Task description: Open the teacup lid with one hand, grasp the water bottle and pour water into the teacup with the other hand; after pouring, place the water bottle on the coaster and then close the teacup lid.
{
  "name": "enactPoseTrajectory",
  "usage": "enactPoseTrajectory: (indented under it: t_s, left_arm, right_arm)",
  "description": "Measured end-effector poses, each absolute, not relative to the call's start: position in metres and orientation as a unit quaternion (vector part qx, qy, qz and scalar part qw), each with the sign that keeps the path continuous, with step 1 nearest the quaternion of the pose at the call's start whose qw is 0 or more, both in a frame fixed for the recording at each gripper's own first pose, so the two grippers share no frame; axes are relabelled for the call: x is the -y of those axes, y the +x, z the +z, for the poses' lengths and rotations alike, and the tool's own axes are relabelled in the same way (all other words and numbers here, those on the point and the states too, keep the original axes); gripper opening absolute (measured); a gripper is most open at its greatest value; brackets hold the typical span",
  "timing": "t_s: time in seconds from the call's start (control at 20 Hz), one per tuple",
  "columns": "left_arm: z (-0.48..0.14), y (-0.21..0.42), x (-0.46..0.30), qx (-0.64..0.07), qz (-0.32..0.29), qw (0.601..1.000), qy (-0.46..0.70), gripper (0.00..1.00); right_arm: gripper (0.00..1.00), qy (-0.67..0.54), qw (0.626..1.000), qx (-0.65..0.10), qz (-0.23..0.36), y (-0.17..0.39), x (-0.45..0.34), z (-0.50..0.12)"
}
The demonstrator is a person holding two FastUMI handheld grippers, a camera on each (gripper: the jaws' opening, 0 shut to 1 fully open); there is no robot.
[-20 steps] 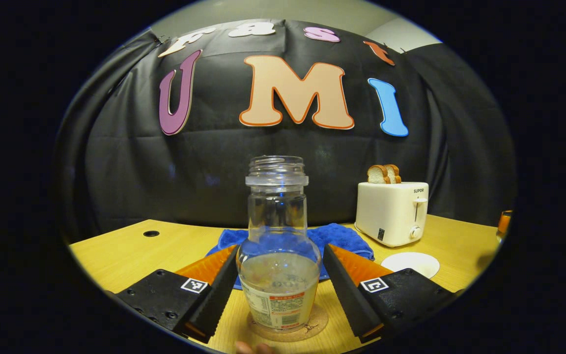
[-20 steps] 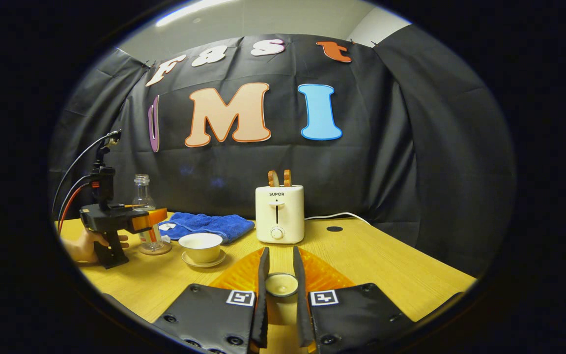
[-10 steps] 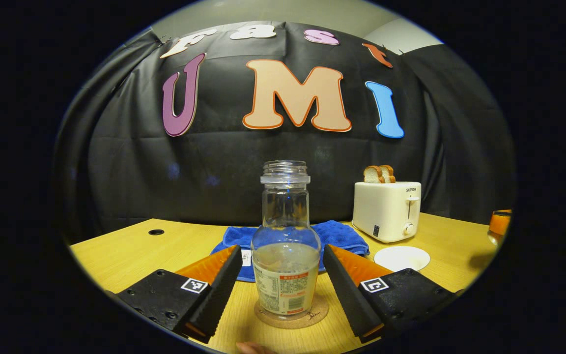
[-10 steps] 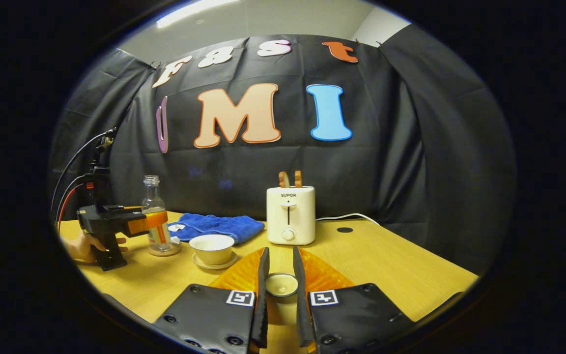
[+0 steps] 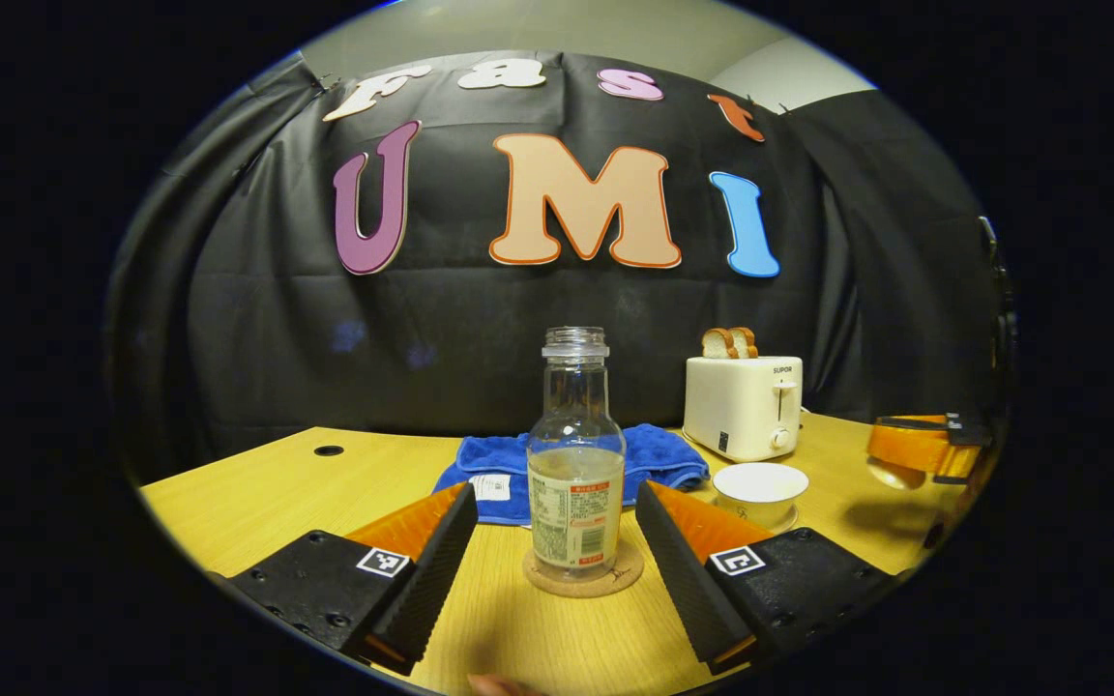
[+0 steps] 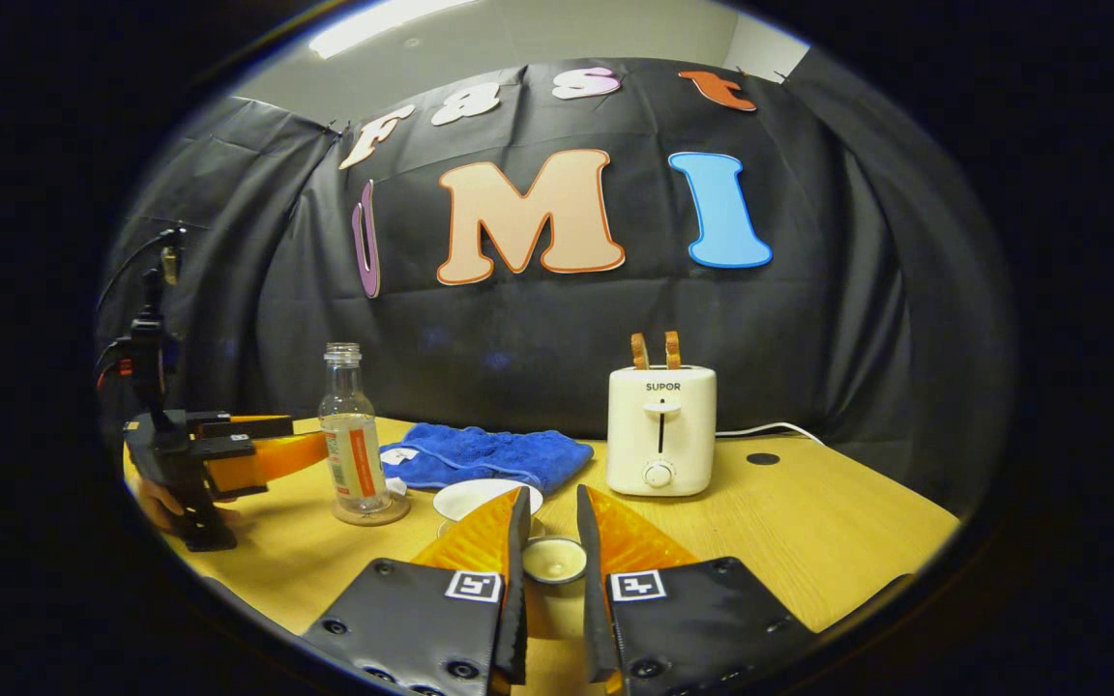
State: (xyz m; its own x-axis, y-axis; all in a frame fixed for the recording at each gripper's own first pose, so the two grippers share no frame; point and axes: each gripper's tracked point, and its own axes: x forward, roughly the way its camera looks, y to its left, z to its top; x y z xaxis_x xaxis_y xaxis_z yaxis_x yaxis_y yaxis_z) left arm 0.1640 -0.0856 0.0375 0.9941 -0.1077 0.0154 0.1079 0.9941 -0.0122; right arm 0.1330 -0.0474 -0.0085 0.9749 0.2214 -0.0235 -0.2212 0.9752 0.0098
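Your left gripper [image 5: 552, 551] is released: its two fingers stand wide apart with nothing between the pads. The water bottle [image 5: 575, 464] stands upright on the round cork coaster [image 5: 583, 577], just ahead of the fingertips and clear of both. The bottle has no cap and holds liquid in its lower part. In the right gripper view, your left gripper [image 6: 310, 451] sits low over the table [image 6: 808, 541], its tips near the bottle [image 6: 351, 440] but not touching it.

Your right gripper [image 6: 550, 570] is clenched on the teacup lid [image 6: 553, 559]; both fingers press against its sides, and the lid is held clear above the table. The teacup [image 6: 475, 498] sits uncovered on its saucer, directly beyond your right fingertips and partly hidden by them. In the left gripper view, the teacup [image 5: 760, 483] lies to the right of the bottle, with your right gripper [image 5: 915, 449] near it at the right edge.

A blue towel [image 5: 659, 454] lies behind the bottle. A white toaster [image 5: 743, 406] holding bread slices [image 5: 729, 341] stands behind the teacup.
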Motion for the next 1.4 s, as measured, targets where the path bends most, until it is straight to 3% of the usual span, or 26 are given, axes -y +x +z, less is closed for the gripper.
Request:
enactPoseTrajectory:
  t_s: [0.35, 0.7, 0.9, 1.4]
  left_arm:
    - [0.038, 0.129, 0.077, 0.016, -0.064, 0.998, -0.008, 0.96]
    - [0.038, 0.108, 0.057, 0.017, -0.026, 0.999, -0.007, 0.99]
    - [0.036, 0.106, 0.058, 0.018, -0.033, 0.999, -0.007, 0.96]
    - [0.035, 0.105, 0.057, 0.017, -0.034, 0.999, -0.006, 0.96]
  right_arm:
    - [0.27, 0.006, 0.991, -0.012, 0.13, 0.175, 0.024, -0.01]
    - [0.27, -0.013, 0.989, -0.035, 0.14, 0.201, -0.006, -0.009]
    - [0.27, -0.026, 0.988, -0.075, 0.135, 0.219, -0.022, -0.017]
    - [0.27, -0.055, 0.983, -0.117, 0.126, 0.225, -0.034, -0.042]
